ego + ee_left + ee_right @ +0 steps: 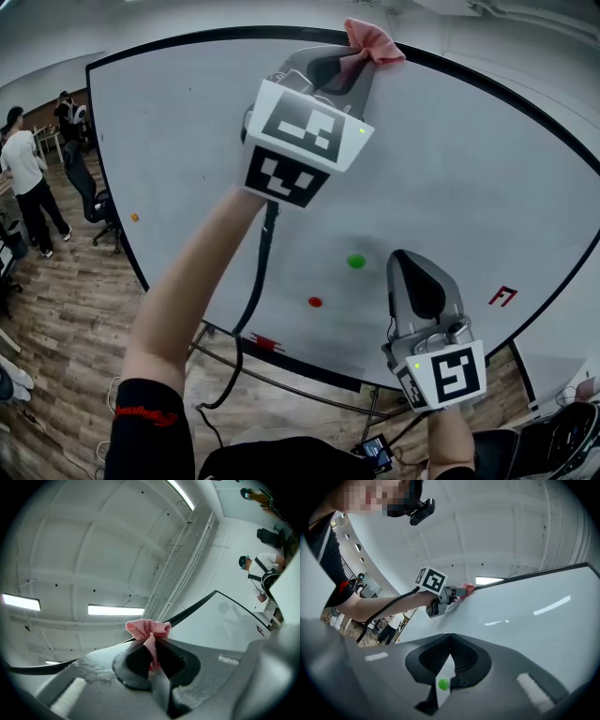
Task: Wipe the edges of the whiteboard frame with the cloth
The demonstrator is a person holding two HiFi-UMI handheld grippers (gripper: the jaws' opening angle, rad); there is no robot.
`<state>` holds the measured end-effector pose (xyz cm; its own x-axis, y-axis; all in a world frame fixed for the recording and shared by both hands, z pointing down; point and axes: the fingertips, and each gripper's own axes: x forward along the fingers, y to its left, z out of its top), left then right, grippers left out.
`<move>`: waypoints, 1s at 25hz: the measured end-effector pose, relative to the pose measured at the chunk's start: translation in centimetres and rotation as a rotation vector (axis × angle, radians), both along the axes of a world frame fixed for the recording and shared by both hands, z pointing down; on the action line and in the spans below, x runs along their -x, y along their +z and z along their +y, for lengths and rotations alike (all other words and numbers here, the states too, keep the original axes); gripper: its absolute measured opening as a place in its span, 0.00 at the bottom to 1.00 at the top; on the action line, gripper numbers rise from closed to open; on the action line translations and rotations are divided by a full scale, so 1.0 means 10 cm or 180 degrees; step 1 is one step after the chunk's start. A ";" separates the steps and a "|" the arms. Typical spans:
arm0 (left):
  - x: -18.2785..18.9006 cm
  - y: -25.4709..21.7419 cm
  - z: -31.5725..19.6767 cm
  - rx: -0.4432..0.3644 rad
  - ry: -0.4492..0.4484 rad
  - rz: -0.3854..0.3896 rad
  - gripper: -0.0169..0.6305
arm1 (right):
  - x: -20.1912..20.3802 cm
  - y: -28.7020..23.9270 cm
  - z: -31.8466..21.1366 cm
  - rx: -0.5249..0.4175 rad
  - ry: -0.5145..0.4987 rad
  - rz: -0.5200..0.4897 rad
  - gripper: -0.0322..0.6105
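At the top edge of the whiteboard (450, 169), the pink cloth (373, 40) sits bunched right against the black frame (469, 75), roughly midway along the upper run. It is pinched in the left claw (352, 56), whose jaws are clamped on a fold of it so that a small wad pokes out past the tips. The left gripper view shows the same thing from behind: the cloth (149, 629) is squeezed in the left claw (152, 651) with the dark frame (197, 606) running off to either side of it. The person's left arm is stretched well up to reach there. The right claw (417, 281) hangs lower, close to the board face and well apart from the cloth, its jaws together on nothing. Through it a green magnet (442, 684) on the board shows, the same green magnet (356, 262) that sits near a red magnet (315, 302) in the head view. To my eye the wiping of the top edge is under way, with the sides and the bottom rail yet to be covered. The next move, I'd judge, calls for sliding the wad along the frame with steady pressure, without letting it ride off onto the white face or slip out of the grip.
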<state>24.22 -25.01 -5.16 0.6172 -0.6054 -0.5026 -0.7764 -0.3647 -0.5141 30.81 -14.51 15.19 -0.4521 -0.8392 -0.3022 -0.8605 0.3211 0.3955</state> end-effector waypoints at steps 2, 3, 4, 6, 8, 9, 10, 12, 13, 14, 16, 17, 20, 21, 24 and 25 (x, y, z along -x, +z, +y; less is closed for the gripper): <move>0.03 0.04 0.01 -0.0022 -0.0002 0.0012 0.05 | 0.06 0.06 -0.02 -0.0006 -0.0010 -0.0016 0.05; 0.05 0.04 0.00 -0.0028 0.0008 0.0009 0.05 | 0.09 0.08 -0.04 -0.0002 -0.0011 -0.0019 0.05; 0.05 0.04 -0.02 -0.0034 0.0017 -0.0013 0.05 | 0.13 0.09 -0.07 0.0002 -0.0010 -0.0011 0.05; 0.03 0.00 -0.07 -0.0060 0.0030 -0.0106 0.05 | 0.17 0.05 -0.14 -0.0015 0.0019 0.0015 0.05; -0.01 -0.02 -0.11 -0.0080 0.0028 -0.0190 0.05 | 0.17 -0.02 -0.23 -0.0039 0.0066 -0.0003 0.05; -0.01 -0.02 -0.13 -0.0072 0.0025 -0.0199 0.05 | 0.17 -0.05 -0.27 -0.0046 0.0083 -0.0033 0.05; -0.01 -0.03 -0.14 -0.0059 0.0033 -0.0192 0.05 | 0.17 -0.08 -0.31 -0.0051 0.0093 -0.0073 0.05; -0.06 -0.02 -0.15 -0.0053 0.0093 -0.0201 0.05 | 0.19 -0.12 -0.38 -0.0060 0.0100 -0.0160 0.05; -0.08 0.00 -0.15 -0.0058 0.0124 -0.0213 0.05 | 0.21 -0.12 -0.40 -0.0069 0.0106 -0.0188 0.05; -0.09 0.02 -0.15 -0.0057 0.0151 -0.0216 0.05 | 0.25 -0.12 -0.42 -0.0083 0.0121 -0.0195 0.05; -0.08 0.07 -0.17 -0.0021 0.0214 -0.0189 0.05 | 0.34 -0.10 -0.47 -0.0107 0.0155 -0.0163 0.05; -0.05 0.08 -0.18 -0.0009 0.0247 -0.0179 0.05 | 0.41 -0.09 -0.50 -0.0111 0.0170 -0.0137 0.05; 0.08 0.05 -0.21 -0.0039 0.0347 -0.0165 0.05 | 0.60 -0.12 -0.58 -0.0113 0.0227 -0.0079 0.05; 0.10 0.05 -0.21 -0.0053 0.0377 -0.0160 0.05 | 0.64 -0.13 -0.60 -0.0113 0.0241 -0.0067 0.05; 0.13 0.06 -0.22 -0.0072 0.0434 -0.0147 0.05 | 0.71 -0.12 -0.63 -0.0115 0.0273 -0.0039 0.05; 0.15 0.06 -0.23 -0.0076 0.0443 -0.0139 0.05 | 0.72 -0.11 -0.64 -0.0111 0.0281 -0.0033 0.05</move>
<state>22.75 -27.28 -4.58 0.7159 -0.5005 -0.4867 -0.6958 -0.4545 -0.5561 23.57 -20.90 14.09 -0.3735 -0.8645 -0.3363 -0.8889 0.2299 0.3962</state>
